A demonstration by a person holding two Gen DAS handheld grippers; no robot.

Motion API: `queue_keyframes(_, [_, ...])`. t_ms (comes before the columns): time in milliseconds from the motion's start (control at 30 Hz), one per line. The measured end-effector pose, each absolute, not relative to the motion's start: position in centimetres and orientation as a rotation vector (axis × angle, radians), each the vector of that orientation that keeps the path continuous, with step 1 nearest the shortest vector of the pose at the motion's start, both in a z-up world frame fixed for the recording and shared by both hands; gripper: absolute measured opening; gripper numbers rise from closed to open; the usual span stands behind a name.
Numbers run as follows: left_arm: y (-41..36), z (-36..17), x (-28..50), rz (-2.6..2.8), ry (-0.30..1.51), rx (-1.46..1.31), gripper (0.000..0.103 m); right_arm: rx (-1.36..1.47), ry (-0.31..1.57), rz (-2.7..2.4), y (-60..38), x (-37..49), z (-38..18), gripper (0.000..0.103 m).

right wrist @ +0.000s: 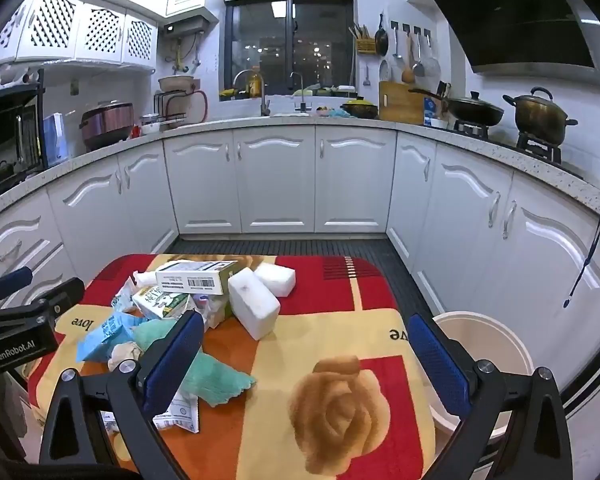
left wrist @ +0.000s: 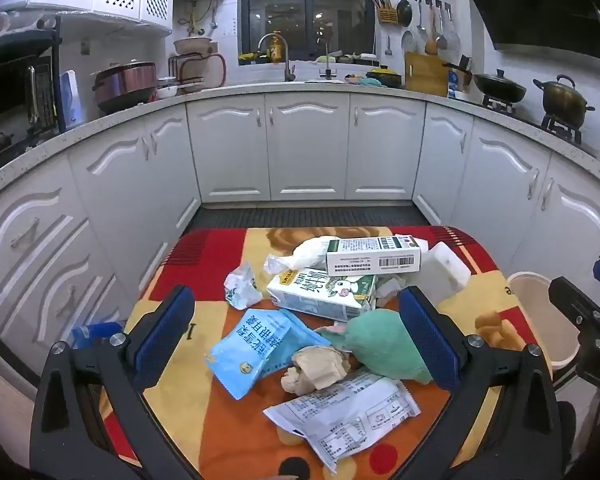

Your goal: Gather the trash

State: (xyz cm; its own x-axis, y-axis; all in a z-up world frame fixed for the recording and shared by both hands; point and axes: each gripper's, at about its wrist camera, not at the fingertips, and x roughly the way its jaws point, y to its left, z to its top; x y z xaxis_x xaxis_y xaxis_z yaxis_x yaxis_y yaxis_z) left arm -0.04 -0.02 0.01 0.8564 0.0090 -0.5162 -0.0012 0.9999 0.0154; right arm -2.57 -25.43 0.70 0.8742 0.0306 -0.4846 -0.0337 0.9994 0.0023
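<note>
Both grippers hang above a small table (right wrist: 340, 328) covered with a rose-patterned cloth. The left gripper (left wrist: 296, 332) has its fingers spread wide and grasps nothing; the right gripper (right wrist: 306, 354) is likewise released, over the bare right half of the cloth.

The trash lies heaped on the left and far part of the table. Nearest the left gripper are a blue packet (left wrist: 252, 348), a crumpled brown paper wad (left wrist: 320, 368), a green cloth-like piece (left wrist: 376, 344) and a white printed wrapper (left wrist: 348, 412). Farther off lie a milk carton (left wrist: 324, 292), with a long white box (left wrist: 374, 256) resting on its far edge, and a crumpled white wrapper (left wrist: 240, 288) just to the left. Two white foam blocks (right wrist: 256, 304) sit to the right of the heap. A pale round bin (right wrist: 484, 344) stands beside the right edge of the table.

Judged step: select and grasp the first item

Recommended procedure:
1. Take a loose top item first; the brown wad or green piece sits between the left fingers' line of approach
2. Lower with the fingers straddling one item only, clear of the wrapper beneath
3. Close firmly; soft items will probably compress
4. Carry to the bin without dragging the cloth
</note>
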Motion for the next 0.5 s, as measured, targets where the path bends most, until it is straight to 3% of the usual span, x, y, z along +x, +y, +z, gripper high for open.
queue_keyframes(500, [-0.23,0.38,-0.53,-0.027,0.548,-0.018,0.102,0.013,0.479,0.021,-25.06,-3.05,1.55,0.101])
